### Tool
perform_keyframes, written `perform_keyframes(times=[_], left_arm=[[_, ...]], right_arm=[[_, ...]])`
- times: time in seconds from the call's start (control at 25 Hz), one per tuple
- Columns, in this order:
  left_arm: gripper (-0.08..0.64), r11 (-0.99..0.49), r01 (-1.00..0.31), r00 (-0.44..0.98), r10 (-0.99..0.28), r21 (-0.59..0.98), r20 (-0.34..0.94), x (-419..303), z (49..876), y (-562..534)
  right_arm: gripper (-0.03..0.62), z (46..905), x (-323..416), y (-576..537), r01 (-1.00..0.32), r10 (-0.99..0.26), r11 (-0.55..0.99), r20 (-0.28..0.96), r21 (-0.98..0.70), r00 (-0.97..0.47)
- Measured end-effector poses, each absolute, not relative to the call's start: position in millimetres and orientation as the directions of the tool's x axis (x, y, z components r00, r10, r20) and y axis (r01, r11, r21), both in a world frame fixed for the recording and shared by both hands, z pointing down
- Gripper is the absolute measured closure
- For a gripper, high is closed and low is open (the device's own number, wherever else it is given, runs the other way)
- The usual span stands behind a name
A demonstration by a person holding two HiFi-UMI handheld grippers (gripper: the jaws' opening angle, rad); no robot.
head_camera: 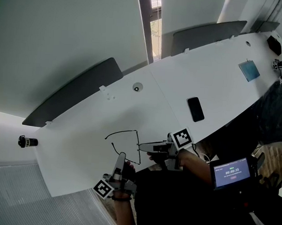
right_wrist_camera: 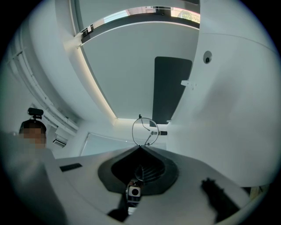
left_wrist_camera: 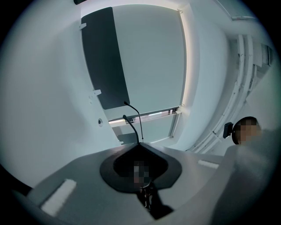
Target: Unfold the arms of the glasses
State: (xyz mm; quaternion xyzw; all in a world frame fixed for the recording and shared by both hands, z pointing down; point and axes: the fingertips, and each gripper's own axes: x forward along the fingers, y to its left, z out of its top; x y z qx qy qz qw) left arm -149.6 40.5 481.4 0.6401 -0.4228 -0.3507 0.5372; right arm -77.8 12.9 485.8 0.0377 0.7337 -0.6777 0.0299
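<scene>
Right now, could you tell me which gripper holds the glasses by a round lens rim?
The right gripper: a round rim of the thin black wire glasses loops from its shut tips; the left gripper shows only two curved arms.

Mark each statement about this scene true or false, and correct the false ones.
1. The left gripper and the right gripper are both shut on the glasses. True.
2. The glasses have a thick red frame. False: the frame is thin black wire.
3. A black phone lies flat on the white table. True.
4. The phone lies between the two grippers. False: it lies farther along the table, apart from both grippers.
</scene>
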Motion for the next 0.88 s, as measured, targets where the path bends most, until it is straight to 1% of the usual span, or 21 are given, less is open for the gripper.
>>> perform_keyframes(times=[0.88], left_arm=[[0.543,-0.074,-0.137,0.382,-0.924,0.988,-0.016,-152,482,41]], right_arm=[[0.582,487,-70,2,0.087,-0.036,0.083,-0.090,-0.993,-0.995]])
